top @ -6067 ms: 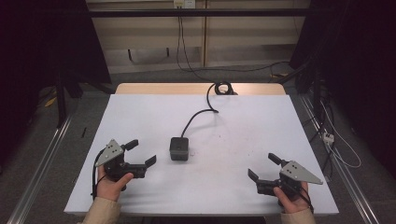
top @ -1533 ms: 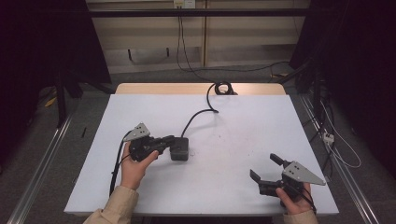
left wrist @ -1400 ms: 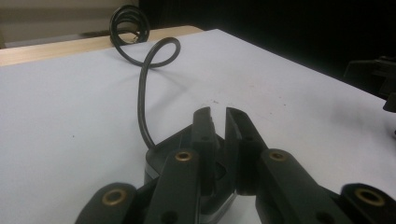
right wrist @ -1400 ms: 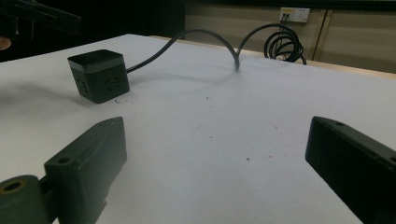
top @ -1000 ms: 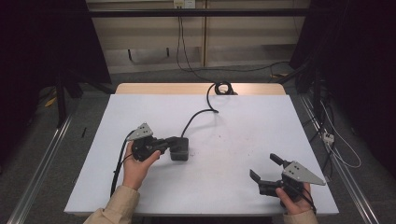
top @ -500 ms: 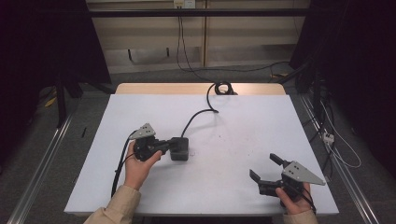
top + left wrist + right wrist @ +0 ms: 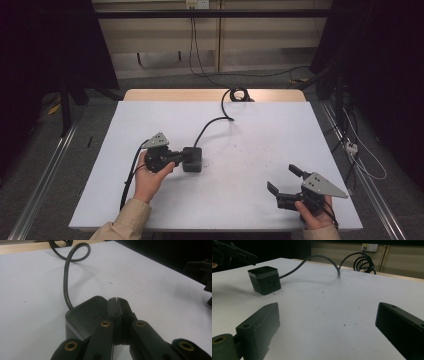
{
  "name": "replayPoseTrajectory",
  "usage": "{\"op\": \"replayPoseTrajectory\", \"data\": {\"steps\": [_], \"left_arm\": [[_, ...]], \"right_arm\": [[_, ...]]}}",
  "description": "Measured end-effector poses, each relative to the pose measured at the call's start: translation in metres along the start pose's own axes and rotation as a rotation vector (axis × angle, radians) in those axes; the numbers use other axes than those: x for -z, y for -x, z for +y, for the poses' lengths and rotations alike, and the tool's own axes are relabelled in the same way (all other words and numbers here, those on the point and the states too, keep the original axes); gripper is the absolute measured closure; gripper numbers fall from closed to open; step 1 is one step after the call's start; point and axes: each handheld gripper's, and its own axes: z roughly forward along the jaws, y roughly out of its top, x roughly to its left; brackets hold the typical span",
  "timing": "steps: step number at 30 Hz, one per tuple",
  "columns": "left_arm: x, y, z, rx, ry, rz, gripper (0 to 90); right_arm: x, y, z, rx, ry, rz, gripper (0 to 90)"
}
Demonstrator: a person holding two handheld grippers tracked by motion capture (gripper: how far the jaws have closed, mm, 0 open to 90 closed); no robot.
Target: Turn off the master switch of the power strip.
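A: Hands first, nearest the camera. What are they doing?

B: The right gripper (image 7: 283, 181) is resting at the near right of the table (image 7: 280, 125), jaws standing wide apart, holding nothing. The left gripper (image 7: 179, 159) is lying with its jaws pressed together against the top of the black power cube (image 7: 192, 159) at mid-table.

A: And beyond?

B: The cube's cable (image 7: 212, 126) is curling toward the far edge. I'd judge the press is under way, and any lifting or moving remains.

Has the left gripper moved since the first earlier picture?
Yes. The left gripper has gone up the table from its near-left edge and now sits shut against the black power cube, which lies where it lay.
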Motion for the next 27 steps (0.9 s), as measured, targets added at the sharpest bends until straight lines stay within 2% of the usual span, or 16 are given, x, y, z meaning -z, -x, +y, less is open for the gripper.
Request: {"op": "replayPoseTrajectory", "data": {"steps": [27], "left_arm": [[-0.0044,-0.001,-0.0021,-0.015,-0.033,0.026,90.0]], "right_arm": [[0.0005,0.0,0.0004,0.002,0.003,-0.001,5.3]]}}
